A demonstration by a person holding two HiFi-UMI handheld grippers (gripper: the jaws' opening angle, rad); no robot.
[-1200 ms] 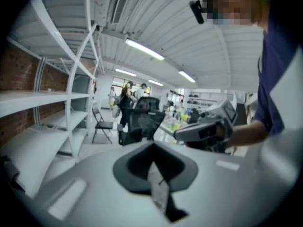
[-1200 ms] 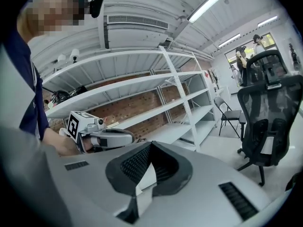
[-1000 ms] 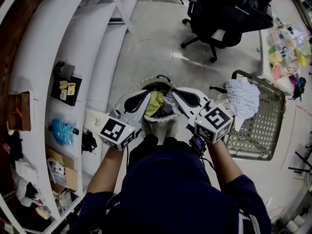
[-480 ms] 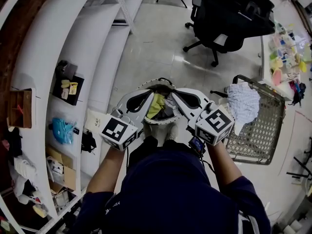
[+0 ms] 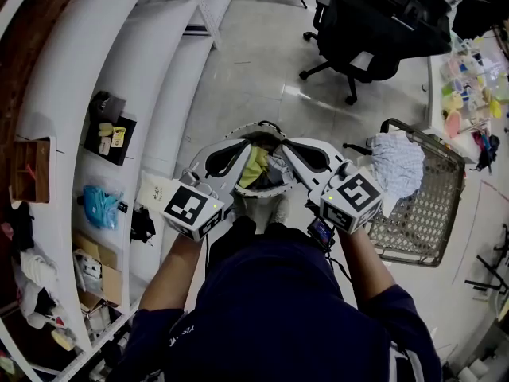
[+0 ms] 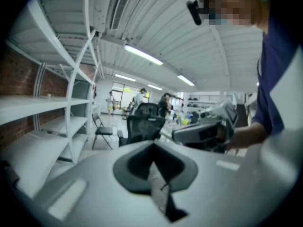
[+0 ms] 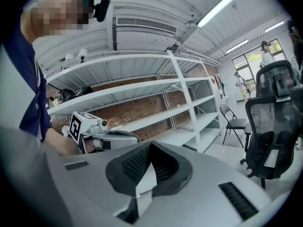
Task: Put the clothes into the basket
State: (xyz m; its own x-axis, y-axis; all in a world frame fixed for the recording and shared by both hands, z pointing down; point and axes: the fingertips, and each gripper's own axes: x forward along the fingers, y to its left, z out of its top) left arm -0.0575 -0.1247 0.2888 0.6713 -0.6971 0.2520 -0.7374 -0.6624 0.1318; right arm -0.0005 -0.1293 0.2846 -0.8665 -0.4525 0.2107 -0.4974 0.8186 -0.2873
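Pale tiled floor [image 5: 254, 62] runs between white metal shelving [image 5: 95, 70] on the left of the head view and a black swivel office chair [image 5: 374, 22] at the top right.

1. Tong state. The left gripper [image 5: 237, 151] and the right gripper [image 5: 289, 150] each have their jaws pressed together. In each gripper view a thin pale strip sits in the seam between the jaws. Judged with the head view, this strip is the rim of the round white-rimmed hamper [image 5: 262, 130], which hangs between the two tips directly in front of the person.

2. Load. A yellow-green garment [image 5: 254, 165] and a grey garment [image 5: 277, 169] lie inside the hamper, side by side.

3. Governing relation. A rectangular metal wire-mesh basket [image 5: 421, 205] stands on the floor to the person's right, well apart from the hamper. Its long axis runs diagonally away from the person. A pale crumpled cloth [image 5: 398, 161] is draped over its near left corner. The right gripper is the nearer of the two. Any transfer to the wire-mesh basket therefore calls for a swing to the right.
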